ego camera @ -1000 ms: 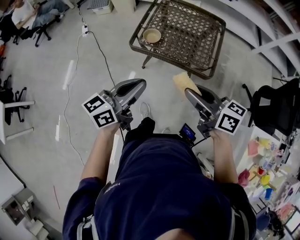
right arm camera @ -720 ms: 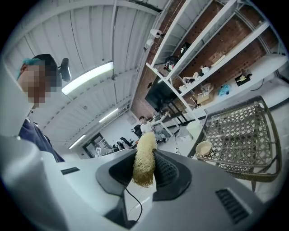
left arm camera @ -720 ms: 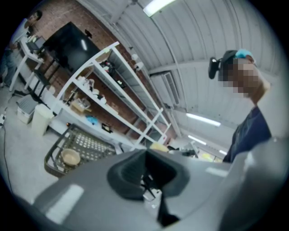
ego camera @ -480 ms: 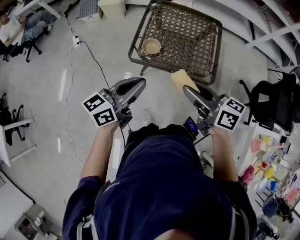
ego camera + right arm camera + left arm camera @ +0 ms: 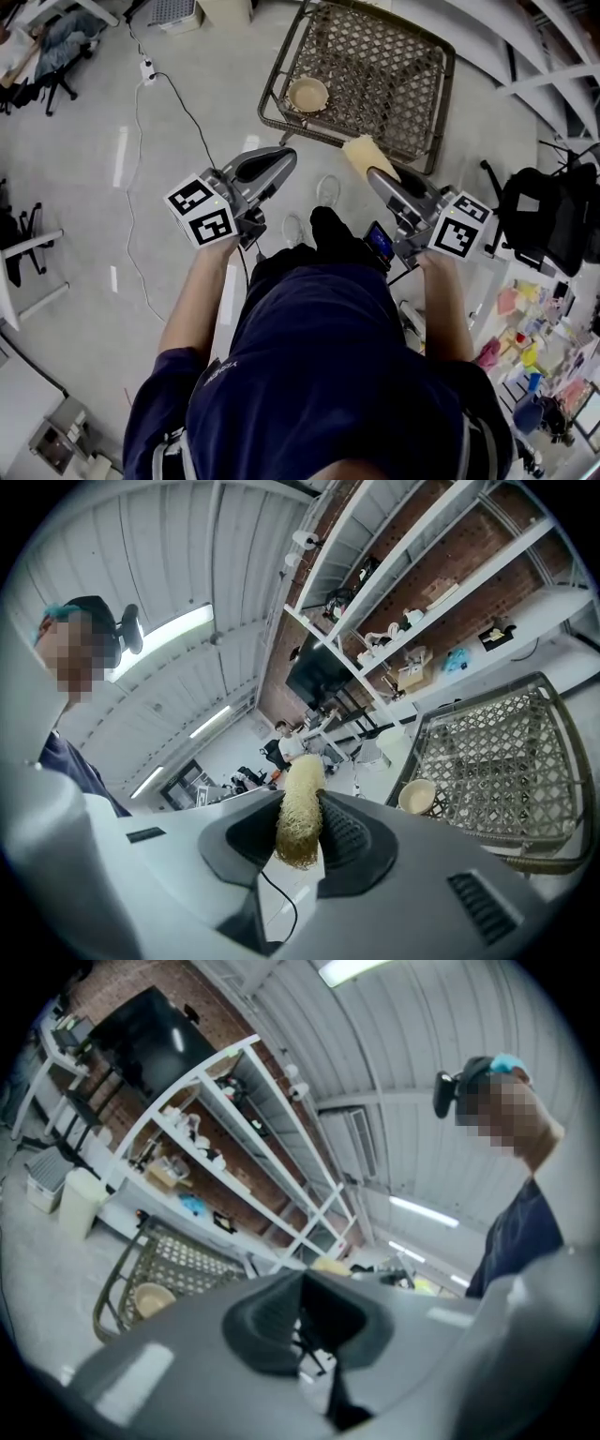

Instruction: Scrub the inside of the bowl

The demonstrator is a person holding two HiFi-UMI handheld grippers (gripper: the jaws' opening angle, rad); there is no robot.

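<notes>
The right gripper [image 5: 377, 176] clamps the sponge [image 5: 367, 156] (left gripper [image 5: 281, 159] closed, empty), so the unheld bowl [image 5: 307, 94] at upper centre may skid under scrubbing.

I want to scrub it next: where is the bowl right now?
In the head view the bowl sits on the wicker table, near its left front corner, ahead of the left tool.

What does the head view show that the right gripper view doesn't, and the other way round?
Only the head view: the left hand-held gripper and the marker cubes on both grippers. Only the right gripper view: shelves against a brick wall, and ceiling lights. Both: the right hand-held gripper clamped on a sponge, and the bowl on the wicker table.
</notes>
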